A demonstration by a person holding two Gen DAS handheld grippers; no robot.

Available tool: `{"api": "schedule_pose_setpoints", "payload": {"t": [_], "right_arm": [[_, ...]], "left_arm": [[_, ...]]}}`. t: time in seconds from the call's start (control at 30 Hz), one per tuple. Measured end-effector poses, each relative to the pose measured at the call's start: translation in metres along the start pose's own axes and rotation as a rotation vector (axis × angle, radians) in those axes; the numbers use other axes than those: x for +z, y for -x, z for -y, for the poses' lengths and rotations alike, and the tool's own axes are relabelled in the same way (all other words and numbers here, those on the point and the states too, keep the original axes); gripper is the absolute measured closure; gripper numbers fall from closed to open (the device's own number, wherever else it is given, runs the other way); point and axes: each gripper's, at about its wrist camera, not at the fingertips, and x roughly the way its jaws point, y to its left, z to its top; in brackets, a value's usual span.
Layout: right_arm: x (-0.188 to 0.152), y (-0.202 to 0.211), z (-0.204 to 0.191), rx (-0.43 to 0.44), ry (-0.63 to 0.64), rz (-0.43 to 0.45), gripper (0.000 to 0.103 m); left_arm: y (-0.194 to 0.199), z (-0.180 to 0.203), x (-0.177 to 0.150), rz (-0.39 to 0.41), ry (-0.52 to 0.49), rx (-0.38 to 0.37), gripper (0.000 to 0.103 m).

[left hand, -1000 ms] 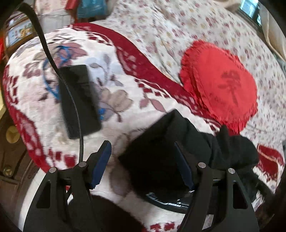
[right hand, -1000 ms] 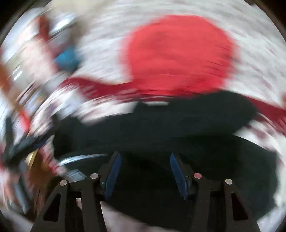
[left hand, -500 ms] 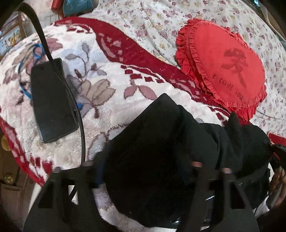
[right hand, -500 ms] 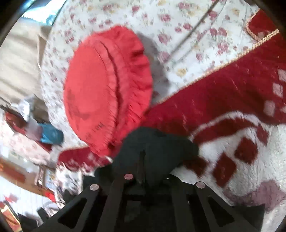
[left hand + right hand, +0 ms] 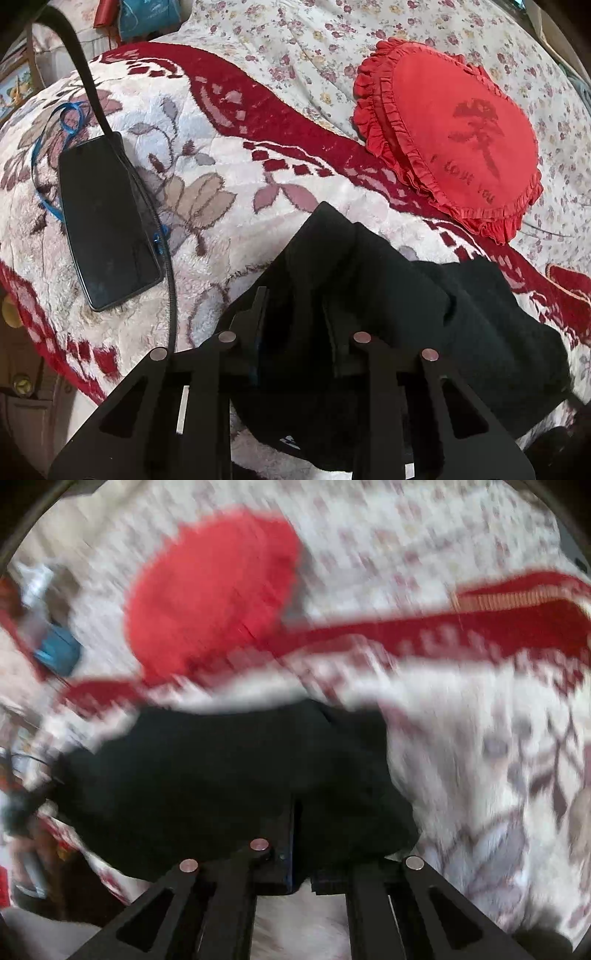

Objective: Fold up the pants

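The left gripper (image 5: 295, 321) has its 2 fingers clamped on the near edge of the black pants (image 5: 388, 314), bunched on the blanket (image 5: 229, 155). The right gripper (image 5: 301, 834) looks clamped there too, though blurred. Carry both edges level toward the far red cushion (image 5: 454, 136), keeping the phone (image 5: 103, 221) at left clear.

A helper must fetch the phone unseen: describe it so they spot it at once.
Start at the fleecy floral blanket covering the bed; the phone lies flat near its left edge. It is the only glossy black slab there, with a blue cord looping beside it, unlike the soft black pants.
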Motion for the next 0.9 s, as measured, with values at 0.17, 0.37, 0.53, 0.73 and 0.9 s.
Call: {"api": "schedule_pose_setpoints", "payload": {"t": [0.17,0.37,0.53,0.73,0.9], "right_arm": [[0.006,0.027,0.015,-0.002,-0.045,0.071,0.071],[0.026,0.061,0.006,-0.061,-0.041,0.184,0.064],[0.044,0.023,-0.078,0.116,0.175,0.150,0.064],[0.041,-0.037,-0.207,0.353,0.441,0.040,0.064],[-0.013,-0.064,-0.291,0.480,0.683,-0.062,0.062]], "left_arm": [[0.005,-0.008,0.006,0.008,0.015,-0.015,0.079],[0.000,-0.005,0.007,0.013,-0.023,-0.002,0.083],[0.001,-0.008,0.005,0.007,-0.010,-0.007,0.083],[0.010,-0.017,0.002,0.001,0.019,-0.028,0.083],[0.002,-0.024,0.001,-0.015,0.012,-0.024,0.083]]}}
